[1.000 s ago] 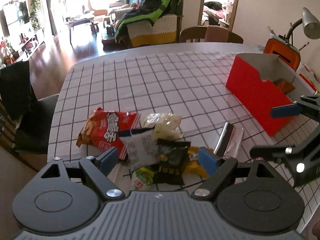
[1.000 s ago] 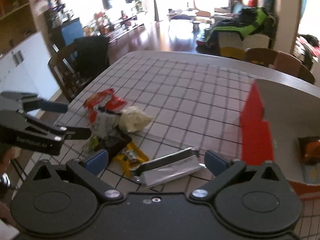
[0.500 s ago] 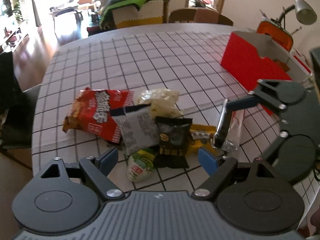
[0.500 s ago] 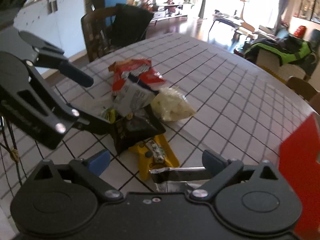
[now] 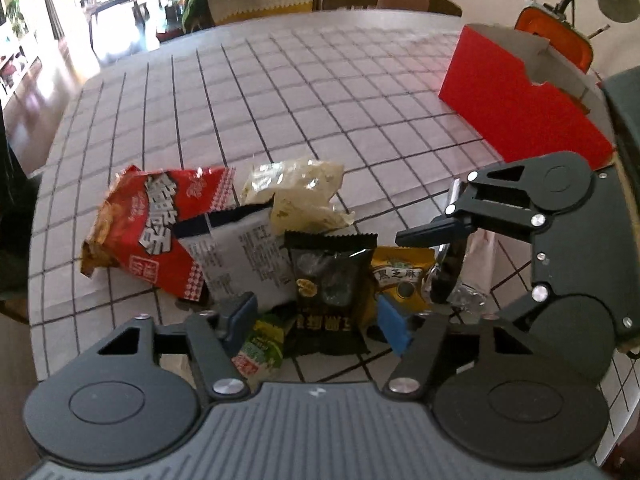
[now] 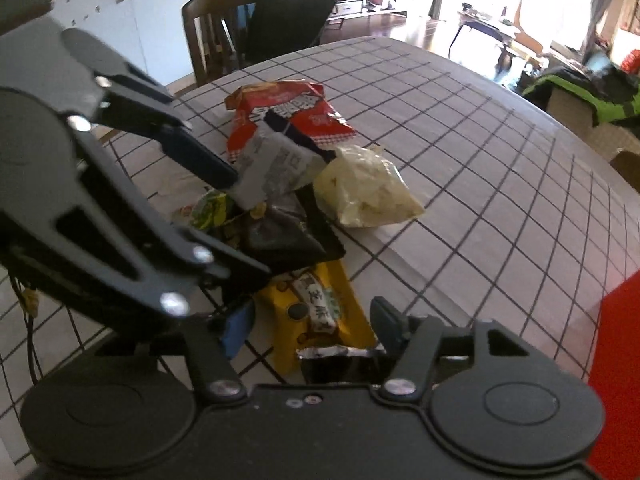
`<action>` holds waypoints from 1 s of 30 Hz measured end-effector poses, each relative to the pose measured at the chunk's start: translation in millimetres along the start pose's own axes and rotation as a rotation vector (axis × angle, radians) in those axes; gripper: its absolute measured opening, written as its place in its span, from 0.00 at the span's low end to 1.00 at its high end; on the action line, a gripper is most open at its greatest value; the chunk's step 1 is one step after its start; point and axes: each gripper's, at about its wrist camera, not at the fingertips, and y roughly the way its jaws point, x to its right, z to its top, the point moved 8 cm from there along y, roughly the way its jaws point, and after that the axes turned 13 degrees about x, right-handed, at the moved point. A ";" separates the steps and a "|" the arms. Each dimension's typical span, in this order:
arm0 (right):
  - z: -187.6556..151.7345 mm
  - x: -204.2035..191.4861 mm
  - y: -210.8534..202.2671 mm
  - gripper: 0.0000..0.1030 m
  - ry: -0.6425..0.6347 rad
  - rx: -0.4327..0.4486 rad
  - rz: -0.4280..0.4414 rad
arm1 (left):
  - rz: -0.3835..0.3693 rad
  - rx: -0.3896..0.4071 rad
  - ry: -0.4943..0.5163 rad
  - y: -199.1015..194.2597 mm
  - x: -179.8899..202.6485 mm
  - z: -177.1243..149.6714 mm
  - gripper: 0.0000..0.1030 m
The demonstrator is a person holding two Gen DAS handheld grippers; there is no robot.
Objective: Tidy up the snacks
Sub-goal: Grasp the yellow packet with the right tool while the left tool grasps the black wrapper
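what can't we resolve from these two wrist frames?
- Red box contents: left wrist view shows only the outer wall; right wrist view cuts it at the frame edge.
- Silver packet: mostly hidden under the right gripper body; contact can't be judged.
- Green packet: partly behind a left gripper finger, label too small.
- Black packet: partly blocked by the left gripper in the right wrist view.

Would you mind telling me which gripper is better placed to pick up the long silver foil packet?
Right gripper: the long silver foil packet lies between its open fingers. The left gripper straddles the black snack packet.
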 end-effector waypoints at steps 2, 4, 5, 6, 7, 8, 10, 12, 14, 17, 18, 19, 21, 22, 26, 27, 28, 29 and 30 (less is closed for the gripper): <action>0.9 -0.8 0.7 0.58 0.003 0.003 0.009 | -0.004 -0.015 -0.016 4.9 -1.8 -0.6 0.57; 1.9 0.5 1.6 0.57 0.012 0.003 0.015 | -0.009 -0.010 -0.008 5.8 -1.2 0.6 0.56; 2.0 1.2 2.1 0.57 0.015 0.003 0.018 | -0.015 -0.010 -0.006 6.0 -0.7 1.1 0.50; 1.5 1.6 1.7 0.56 0.019 0.005 0.021 | -0.026 -0.012 -0.007 6.6 0.1 1.2 0.46; 1.7 2.1 1.7 0.55 0.021 0.006 0.022 | -0.035 -0.014 -0.011 7.2 0.6 1.2 0.38; 1.4 2.3 1.3 0.54 0.024 0.009 0.023 | -0.037 -0.019 -0.013 8.3 0.7 0.7 0.35; 0.8 3.5 -0.4 0.53 0.029 0.011 0.026 | -0.037 -0.019 -0.019 9.2 0.8 0.1 0.33; 0.3 3.1 -1.7 0.51 0.027 0.012 0.025 | -0.036 -0.019 -0.026 8.6 -0.2 -0.3 0.32; 0.2 3.5 -2.2 0.48 0.029 0.013 0.023 | -0.029 -0.015 -0.032 7.8 -1.7 -0.4 0.30; 0.1 5.0 -3.6 0.44 0.040 0.014 0.016 | -0.030 -0.010 -0.055 5.1 -4.3 -0.8 0.29; 0.1 5.0 -4.6 0.41 0.045 0.019 0.014 | -0.027 -0.006 -0.060 3.8 -5.0 -0.9 0.29; 0.5 4.3 -6.1 0.37 0.048 0.026 0.016 | -0.026 -0.003 -0.065 2.6 -5.2 -1.0 0.29; 1.2 4.0 -6.8 0.37 0.056 0.029 0.010 | -0.027 -0.002 -0.076 -0.2 -5.5 -1.6 0.29; 1.3 4.2 -7.8 0.36 0.060 0.031 0.003 | -0.026 0.001 -0.080 -1.8 -5.6 -1.9 0.29; 3.1 4.4 -13.6 0.35 0.094 0.052 -0.009 | -0.023 0.001 -0.111 -7.1 -6.9 -5.0 0.28; 4.5 4.3 -15.2 0.35 0.101 0.060 -0.013 | -0.023 0.003 -0.119 -9.1 -7.1 -5.0 0.28; 6.2 4.0 -17.5 0.35 0.105 0.069 -0.018 | -0.020 0.008 -0.123 -11.6 -7.1 -4.8 0.28; 7.8 3.9 -20.5 0.35 0.111 0.077 -0.024 | -0.019 0.014 -0.125 -14.1 -6.8 -4.3 0.28; 9.2 3.5 -24.1 0.35 0.119 0.085 -0.027 | -0.019 0.020 -0.127 -16.8 -6.6 -3.8 0.28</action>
